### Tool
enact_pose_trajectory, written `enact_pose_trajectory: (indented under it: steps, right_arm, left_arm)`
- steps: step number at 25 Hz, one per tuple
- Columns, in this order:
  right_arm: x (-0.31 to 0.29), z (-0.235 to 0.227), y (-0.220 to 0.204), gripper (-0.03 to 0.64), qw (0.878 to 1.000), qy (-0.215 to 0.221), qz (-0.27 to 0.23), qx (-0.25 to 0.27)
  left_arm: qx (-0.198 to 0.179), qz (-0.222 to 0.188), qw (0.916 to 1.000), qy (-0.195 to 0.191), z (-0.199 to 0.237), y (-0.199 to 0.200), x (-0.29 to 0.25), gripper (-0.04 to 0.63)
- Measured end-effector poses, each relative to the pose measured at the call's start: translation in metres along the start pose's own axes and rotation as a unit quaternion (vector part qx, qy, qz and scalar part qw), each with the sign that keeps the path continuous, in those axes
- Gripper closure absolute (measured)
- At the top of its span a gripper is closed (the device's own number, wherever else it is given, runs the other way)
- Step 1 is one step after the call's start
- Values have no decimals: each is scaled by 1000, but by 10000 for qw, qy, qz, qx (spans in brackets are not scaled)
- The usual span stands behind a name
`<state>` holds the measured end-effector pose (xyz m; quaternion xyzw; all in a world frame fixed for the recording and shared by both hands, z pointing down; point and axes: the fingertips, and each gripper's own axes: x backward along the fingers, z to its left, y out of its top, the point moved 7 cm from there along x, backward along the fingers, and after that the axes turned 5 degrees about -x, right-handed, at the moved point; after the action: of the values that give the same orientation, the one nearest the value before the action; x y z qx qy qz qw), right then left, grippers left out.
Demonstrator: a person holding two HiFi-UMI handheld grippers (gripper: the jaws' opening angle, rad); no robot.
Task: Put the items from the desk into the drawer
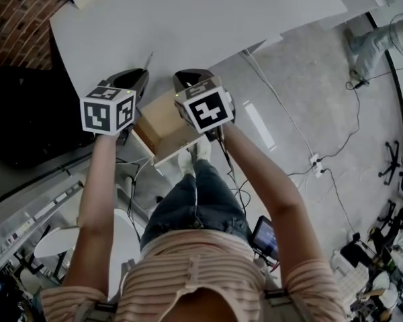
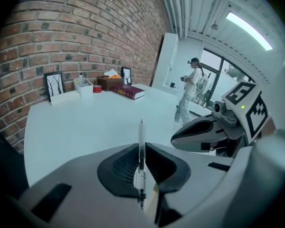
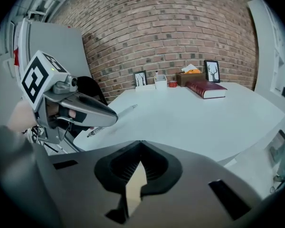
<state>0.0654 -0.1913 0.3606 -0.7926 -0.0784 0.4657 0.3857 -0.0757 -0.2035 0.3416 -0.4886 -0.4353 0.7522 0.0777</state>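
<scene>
My left gripper [image 1: 142, 74] is shut on a thin clear pen [image 1: 150, 60] and hovers over the near edge of the white desk [image 1: 208, 19]. In the left gripper view the pen [image 2: 141, 141] stands upright between the closed jaws of that gripper [image 2: 141, 151]. Right beside it, my right gripper [image 1: 188, 76] is shut with nothing in it; its jaws meet at their tips [image 3: 141, 145]. Below both grippers an open wooden drawer [image 1: 178, 149] sticks out from under the desk. A red book [image 3: 206, 90] lies at the desk's far side.
Along the brick wall stand two picture frames [image 3: 211, 71], a tissue box [image 3: 190, 76], a white holder [image 3: 160, 82] and a small red roll [image 3: 172, 84]. A person [image 2: 192, 87] stands in the background. Cables and a power strip [image 1: 316, 161] lie on the floor to the right.
</scene>
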Motion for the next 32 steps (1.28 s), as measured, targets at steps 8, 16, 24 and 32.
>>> enact_pose_trajectory:
  steps: [8, 16, 24, 32]
  right_arm:
    - [4, 39, -13, 600, 9999, -15, -55, 124]
    - [14, 69, -32, 600, 9998, -59, -55, 206]
    - [22, 97, -62, 600, 9998, 8, 90, 181]
    - [17, 90, -109, 600, 9986, -134, 514, 21]
  left_arm:
    - [127, -354, 9993, -70, -18, -21, 47, 548]
    - [577, -581, 9966, -82, -38, -65, 80, 548]
    - [859, -518, 9949, -51, -51, -111, 99, 548]
    - [1078, -450, 9931, -72, -63, -147, 86, 548]
